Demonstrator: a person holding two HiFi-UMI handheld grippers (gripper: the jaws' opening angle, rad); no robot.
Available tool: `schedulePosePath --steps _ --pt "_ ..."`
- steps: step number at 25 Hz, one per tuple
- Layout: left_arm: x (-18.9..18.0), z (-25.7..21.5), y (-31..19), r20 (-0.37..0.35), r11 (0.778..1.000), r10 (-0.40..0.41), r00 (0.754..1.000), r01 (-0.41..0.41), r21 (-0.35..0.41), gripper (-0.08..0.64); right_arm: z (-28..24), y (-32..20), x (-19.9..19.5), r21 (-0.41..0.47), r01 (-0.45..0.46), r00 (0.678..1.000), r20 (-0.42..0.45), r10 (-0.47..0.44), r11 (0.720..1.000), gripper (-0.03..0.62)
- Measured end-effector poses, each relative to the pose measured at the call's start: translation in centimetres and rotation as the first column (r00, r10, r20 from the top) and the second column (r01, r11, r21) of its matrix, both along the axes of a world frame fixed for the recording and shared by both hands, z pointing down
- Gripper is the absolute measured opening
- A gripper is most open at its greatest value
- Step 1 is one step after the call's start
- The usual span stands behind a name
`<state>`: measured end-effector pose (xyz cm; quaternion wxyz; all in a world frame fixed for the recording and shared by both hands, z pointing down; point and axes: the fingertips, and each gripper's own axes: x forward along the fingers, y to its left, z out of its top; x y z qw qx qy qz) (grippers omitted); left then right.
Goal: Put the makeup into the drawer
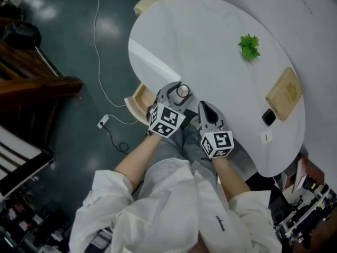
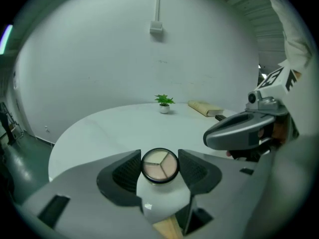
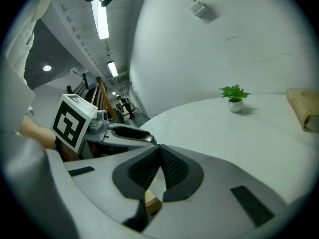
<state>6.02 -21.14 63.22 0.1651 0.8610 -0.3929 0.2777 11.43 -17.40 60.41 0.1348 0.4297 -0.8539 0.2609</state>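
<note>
1. Between the pads (image 2: 128,169) of the left gripper (image 2: 159,159), the compact (image 2: 160,165) was pinched by its rim. The jaws stood about half apart, closed on it from both sides.
2. It hung just beside the drawer (image 1: 136,103), above the edge of the table (image 1: 210,41) under which the drawer stood pulled open.
3. The compact was a round disc, so it had no long axis to speak of. Its three-shade face tilted up and back toward the person, its flat plane crosswise to the jaws.
4. The right gripper (image 3: 159,153), on the far side of the left one from the drawer, had its jaws closed together with nothing in them.
5. The step in hand looked like the carry: the compact was gripped and off the table but not yet in the drawer.
6. The next move would call for bringing the left gripper across until the compact sat over the drawer's open well. It would then need lowering past the wooden rim and under the table's overhang, and the jaws spread to let go.
7. Laying the disc flat before release should keep it from rolling on edge.
</note>
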Motion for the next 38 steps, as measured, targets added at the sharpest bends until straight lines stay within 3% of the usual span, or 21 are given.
schedulePosePath --steps 3,8,16,19,21,23,24,26,30,35,38 --pt "-4.2 -0.4 1.9 -0.005 0.996 -0.087 0.996 0.087 -0.006 0.245 0.3 2.1 -4.2 -0.017 0.117 0.993 0.015 -0.116 0.993 0.017" --pt "-9.9 0.5 5.1 0.007 0.977 -0.213 0.977 0.213 -0.030 0.245 1.6 5.2 -10.3 -0.041 0.285 0.958 0.020 -0.284 0.958 0.017" --pt "-14.2 2.5 9.0 -0.017 0.952 -0.302 0.953 0.300 -0.067 0.245 4.0 7.5 -15.5 -0.073 0.389 0.921 0.002 -0.390 0.918 0.017" --pt "-14.2 3.7 9.5 -0.013 0.971 -0.231 0.973 0.230 -0.062 0.245 5.2 7.6 -16.0 -0.083 0.403 0.914 -0.015 -0.406 0.911 0.017" --pt "-13.8 4.8 9.5 0.026 0.993 -0.102 0.994 0.104 -0.049 0.245 6.3 7.5 -16.1 -0.090 0.402 0.913 -0.031 -0.406 0.911 0.017" --pt "-13.2 6.2 9.7 0.092 0.997 0.071 0.993 -0.067 -0.047 0.245 7.5 7.2 -16.0 -0.101 0.394 0.915 -0.047 -0.400 0.914 0.017" --pt "-12.8 7.0 9.9 0.120 0.986 0.164 0.979 -0.158 -0.052 0.245 8.1 7.2 -15.8 -0.108 0.390 0.916 -0.056 -0.397 0.915 0.017" --pt "-11.9 8.5 10.5 0.154 0.938 0.346 0.926 -0.339 -0.073 0.245 9.4 7.2 -15.4 -0.123 0.382 0.917 -0.071 -0.392 0.916 0.017" --pt "-10.6 11.6 12.0 0.209 0.788 0.616 0.760 -0.601 -0.134 0.245 12.1 7.5 -14.5 -0.154 0.361 0.921 -0.092 -0.377 0.920 0.017" --pt "-9.0 14.7 12.8 0.253 0.634 0.770 0.586 -0.748 -0.196 0.245 15.2 8.1 -13.5 -0.187 0.347 0.920 -0.122 -0.373 0.919 0.017" --pt "-8.3 16.1 13.0 0.272 0.561 0.821 0.502 -0.798 -0.221 0.245 16.3 8.4 -13.4 -0.194 0.344 0.919 -0.132 -0.372 0.919 0.017"
